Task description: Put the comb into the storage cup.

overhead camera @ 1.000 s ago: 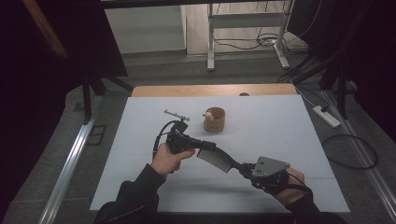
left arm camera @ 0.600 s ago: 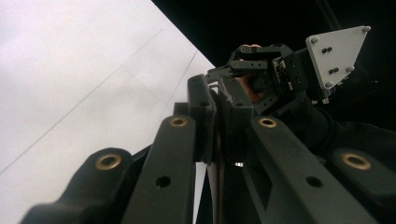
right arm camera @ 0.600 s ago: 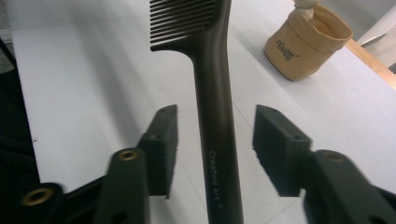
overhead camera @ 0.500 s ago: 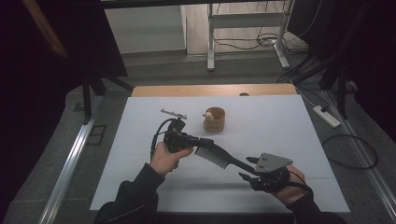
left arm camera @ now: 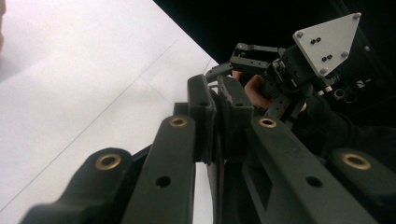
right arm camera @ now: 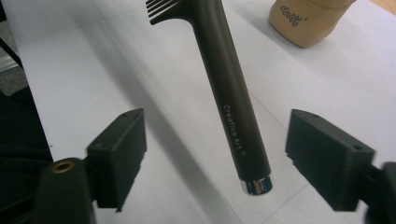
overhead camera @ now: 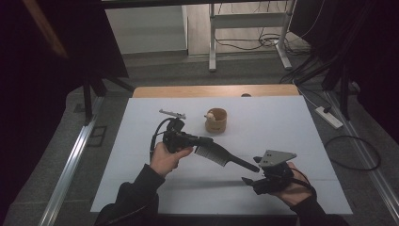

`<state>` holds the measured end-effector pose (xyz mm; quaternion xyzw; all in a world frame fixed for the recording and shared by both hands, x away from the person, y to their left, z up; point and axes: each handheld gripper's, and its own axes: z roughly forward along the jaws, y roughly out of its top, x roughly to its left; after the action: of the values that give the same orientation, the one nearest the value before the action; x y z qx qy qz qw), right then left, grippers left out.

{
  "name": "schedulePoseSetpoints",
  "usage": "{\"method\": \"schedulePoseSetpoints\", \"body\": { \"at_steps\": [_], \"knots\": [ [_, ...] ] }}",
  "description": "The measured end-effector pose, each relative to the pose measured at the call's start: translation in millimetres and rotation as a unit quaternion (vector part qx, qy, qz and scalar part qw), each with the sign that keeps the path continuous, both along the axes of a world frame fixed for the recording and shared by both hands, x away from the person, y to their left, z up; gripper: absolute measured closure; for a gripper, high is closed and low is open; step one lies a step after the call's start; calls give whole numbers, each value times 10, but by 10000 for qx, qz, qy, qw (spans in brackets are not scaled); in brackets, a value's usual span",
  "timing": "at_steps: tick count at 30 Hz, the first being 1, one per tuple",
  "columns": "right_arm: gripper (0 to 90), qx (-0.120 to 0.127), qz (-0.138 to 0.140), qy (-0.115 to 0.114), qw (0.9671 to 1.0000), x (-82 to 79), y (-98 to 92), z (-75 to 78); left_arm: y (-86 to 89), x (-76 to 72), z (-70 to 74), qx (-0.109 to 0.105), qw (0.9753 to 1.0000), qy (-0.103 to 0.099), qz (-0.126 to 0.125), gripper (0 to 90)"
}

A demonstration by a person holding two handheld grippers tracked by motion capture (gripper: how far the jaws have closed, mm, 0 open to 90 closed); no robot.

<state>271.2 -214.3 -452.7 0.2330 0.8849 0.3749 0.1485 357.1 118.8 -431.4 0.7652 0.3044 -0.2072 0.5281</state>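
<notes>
Gripping the toothed end of the comb, the left gripper has its jaws pressed together; in the left gripper view the pads meet on a thin dark edge that is probably the comb's spine, though that view is too close to be sure. The comb is held clear above the white table, as its shadow on the sheet suggests.

Taking the comb as the landmark:
- Its long axis runs from the left gripper down toward the right gripper, handle end leading.
- The handle ends in a chrome cap, which lies between the right gripper's two fingers in the right gripper view.
- The right gripper's jaws stand wide apart and hold nothing. Neither pad touches the handle.
- The right gripper is the nearer free one, just off the handle tip and roughly in line with the axis.

The coming move likely turns on this alignment: the handle must sit deeper between the parted jaws before they close.

Other items, relative to the comb:
- A tan wooden cup stands beyond the teeth, apart from them.
- A small metal clip lies beyond the left gripper.

Nothing stands between the handle and the right gripper.
</notes>
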Motion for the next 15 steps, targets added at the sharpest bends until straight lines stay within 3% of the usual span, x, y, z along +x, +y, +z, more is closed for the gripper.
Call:
{"method": "schedulePoseSetpoints", "body": {
  "at_steps": [4, 11, 15],
  "knots": [
    [107, 0, -118, 123, 9999, 15, -11, -14, 13, 0, 13, 44, 10000, -53, 52, 837],
    [57, 85, -70, 350, 9993, 35, -45, -24, 38, -6, 45, 109, 9997, -154, 157, 837],
    [15, 71, -137, 367, 9992, 42, -62, -43, 37, -11, 62, 203, 9994, -226, 180, 837]
  ]
}}
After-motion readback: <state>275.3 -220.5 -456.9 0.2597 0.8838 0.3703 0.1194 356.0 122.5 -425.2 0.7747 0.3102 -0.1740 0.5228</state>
